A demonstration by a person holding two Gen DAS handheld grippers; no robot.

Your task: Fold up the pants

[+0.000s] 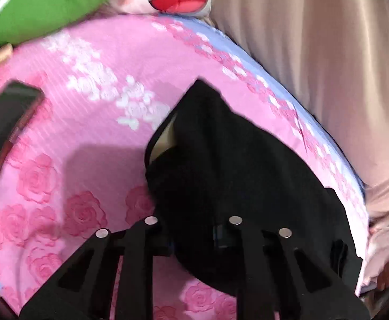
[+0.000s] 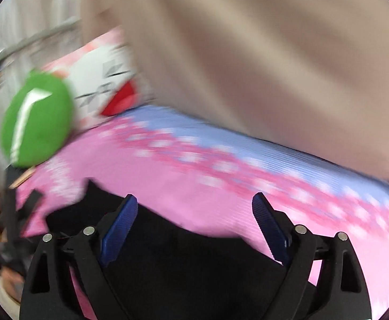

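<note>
— Where are the pants [image 1: 229, 165]?
— On the pink bed [image 1: 93, 138], bunched up. The left gripper [image 1: 194, 229] is clenched on them; the right gripper [image 2: 194, 229] hangs released above.

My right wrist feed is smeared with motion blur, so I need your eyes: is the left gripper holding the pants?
Observer: Yes. In the left wrist view, the left gripper is shut on the black pants, and the cloth bunches over its fingertips.
Operator: Anything lying on the bed that I should avoid?
Observer: A dark, flat slab, perhaps a phone, lies on the pink bedspread. It is left of the pants and clear of them.
Operator: Are the pants lying neat?
Observer: No, they look rumpled. An opening on their left edge gapes and shows a pale inside.
</note>
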